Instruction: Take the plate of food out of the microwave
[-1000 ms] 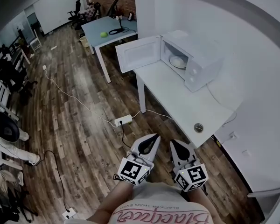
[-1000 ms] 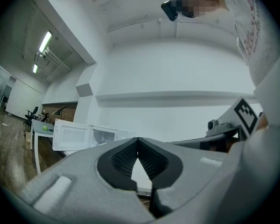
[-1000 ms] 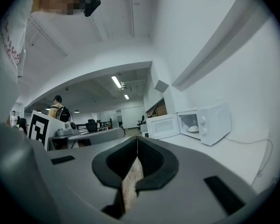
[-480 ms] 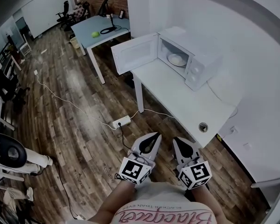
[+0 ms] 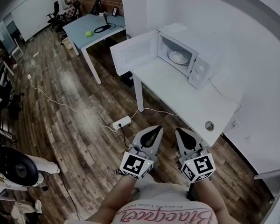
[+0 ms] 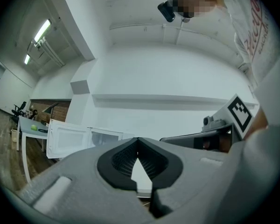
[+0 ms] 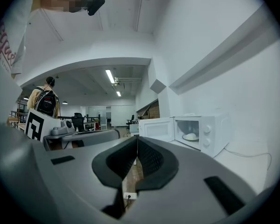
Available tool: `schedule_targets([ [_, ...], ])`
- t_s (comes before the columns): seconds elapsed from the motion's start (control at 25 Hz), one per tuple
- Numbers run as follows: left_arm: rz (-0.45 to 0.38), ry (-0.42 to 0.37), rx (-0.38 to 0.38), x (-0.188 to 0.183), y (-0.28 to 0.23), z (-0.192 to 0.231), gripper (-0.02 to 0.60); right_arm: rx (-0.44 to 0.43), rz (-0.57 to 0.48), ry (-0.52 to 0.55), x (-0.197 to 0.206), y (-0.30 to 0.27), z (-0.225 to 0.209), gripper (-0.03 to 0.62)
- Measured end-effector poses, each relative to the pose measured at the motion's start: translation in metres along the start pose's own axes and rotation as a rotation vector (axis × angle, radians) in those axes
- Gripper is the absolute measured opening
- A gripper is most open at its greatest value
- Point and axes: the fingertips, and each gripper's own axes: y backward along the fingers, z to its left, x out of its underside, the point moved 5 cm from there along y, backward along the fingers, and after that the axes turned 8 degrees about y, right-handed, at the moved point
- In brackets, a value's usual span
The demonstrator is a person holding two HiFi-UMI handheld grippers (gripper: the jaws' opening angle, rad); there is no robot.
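plate of food (image 5: pixel 178 57): white plate with a pale heap, inside the microwave cavity.
microwave (image 5: pixel 192 37): white, on the far end of the table, door (image 5: pixel 133 53) swung wide open to the left.
table (image 5: pixel 184 99): white, against the wall.
left gripper (image 5: pixel 157 128): jaws together, nothing between them, over the floor, well apart from the table.
right gripper (image 5: pixel 178 131): jaws together, empty, just beside the left gripper, near the table's near corner.
power strip (image 5: pixel 122 122): on the wood floor, between the grippers and the table leg.
far desk (image 5: pixel 86 24): green ball (image 5: pixel 88 33) on top.

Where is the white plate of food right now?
The white plate of food sits inside the open white microwave, upper right in the head view, on the white table by the wall.
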Motion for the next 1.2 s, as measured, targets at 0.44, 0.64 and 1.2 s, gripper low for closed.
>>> schedule_targets([
  [0.44,-0.034,-0.067,0.065,-0.043,-0.013,0.061,0.005,0.028,-0.060,0.105,-0.038,-0.064,0.016,0.012],
  [0.64,-0.038,-0.076,0.067,-0.056,-0.029,0.077,0.005,0.046,-0.089,0.135,-0.059,-0.084,0.003,0.012],
  [1.2,0.028,0.028,0.002,-0.052,-0.092,0.051,0.005,0.164,-0.055,-0.063,-0.048,-0.063,-0.056,0.012],
])
